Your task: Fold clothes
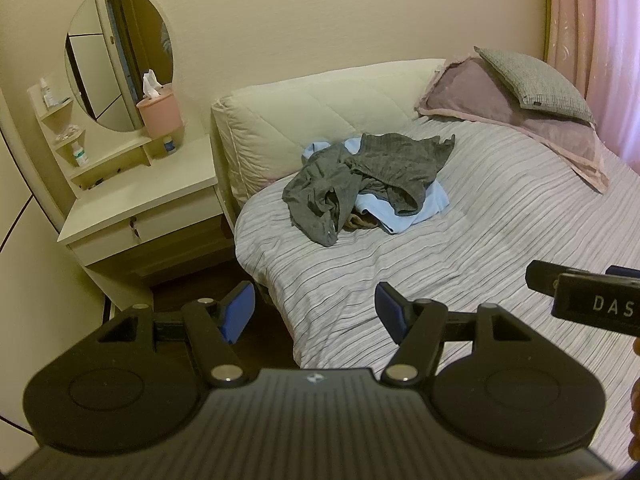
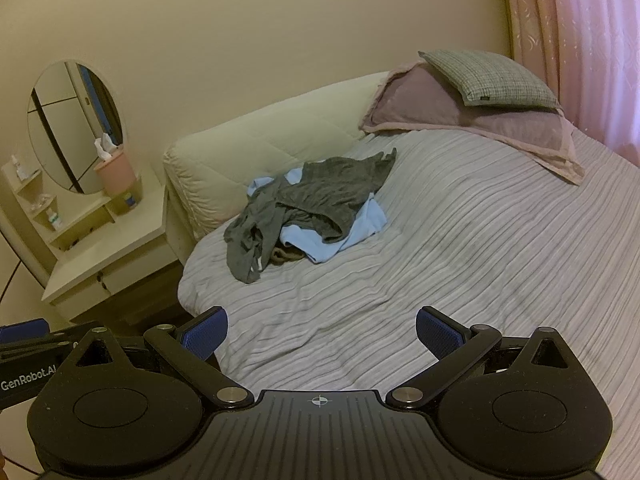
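A crumpled pile of clothes lies on the striped bed (image 1: 500,216) near the headboard: a grey garment (image 1: 372,172) on top of a light blue garment (image 1: 420,204), with a bit of brown cloth (image 1: 362,222) underneath. The pile also shows in the right wrist view, grey garment (image 2: 316,196) over light blue garment (image 2: 352,232). My left gripper (image 1: 316,312) is open and empty, held over the bed's near corner, well short of the pile. My right gripper (image 2: 322,336) is open and empty above the bed (image 2: 480,260), also short of the pile.
A cream dresser (image 1: 140,200) with an oval mirror (image 1: 120,56) and a pink tissue holder (image 1: 160,112) stands left of the bed. Two pillows (image 1: 516,104) lie at the far right by a pink curtain (image 1: 600,40). A padded cream headboard (image 1: 320,108) backs the pile.
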`<action>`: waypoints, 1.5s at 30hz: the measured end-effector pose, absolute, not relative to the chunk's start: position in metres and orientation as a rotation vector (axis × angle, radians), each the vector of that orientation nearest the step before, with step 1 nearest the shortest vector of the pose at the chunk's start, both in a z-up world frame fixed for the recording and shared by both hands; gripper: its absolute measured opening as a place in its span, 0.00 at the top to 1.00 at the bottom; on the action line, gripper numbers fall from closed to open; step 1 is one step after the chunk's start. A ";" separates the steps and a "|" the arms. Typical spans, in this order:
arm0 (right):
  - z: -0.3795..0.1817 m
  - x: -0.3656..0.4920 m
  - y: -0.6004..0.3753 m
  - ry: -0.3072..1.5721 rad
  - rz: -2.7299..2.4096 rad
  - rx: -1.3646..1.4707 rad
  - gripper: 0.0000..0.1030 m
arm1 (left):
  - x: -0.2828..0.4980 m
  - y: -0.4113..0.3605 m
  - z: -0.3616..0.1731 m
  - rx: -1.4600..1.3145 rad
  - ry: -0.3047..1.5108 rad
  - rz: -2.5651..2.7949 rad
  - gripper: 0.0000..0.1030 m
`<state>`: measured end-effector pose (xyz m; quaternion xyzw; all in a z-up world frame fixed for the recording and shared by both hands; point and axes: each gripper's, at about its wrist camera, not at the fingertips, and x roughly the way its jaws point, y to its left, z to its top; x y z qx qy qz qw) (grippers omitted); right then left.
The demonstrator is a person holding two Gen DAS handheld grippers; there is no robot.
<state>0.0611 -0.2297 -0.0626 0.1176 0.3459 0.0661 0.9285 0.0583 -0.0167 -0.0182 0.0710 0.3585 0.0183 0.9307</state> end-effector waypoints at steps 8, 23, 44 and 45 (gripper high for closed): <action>-0.065 0.076 -0.220 0.720 0.140 0.233 0.00 | 0.072 -0.009 -0.024 0.147 0.750 0.031 0.39; -0.089 0.151 -0.211 0.722 0.105 0.275 0.01 | 0.177 0.009 -0.053 0.194 0.783 -0.049 0.39; -0.171 0.339 -0.198 0.800 -0.039 0.268 0.30 | 0.420 0.031 -0.128 0.277 0.885 -0.241 0.49; -0.175 0.347 -0.198 0.805 -0.048 0.270 0.30 | 0.431 0.031 -0.132 0.282 0.890 -0.252 0.49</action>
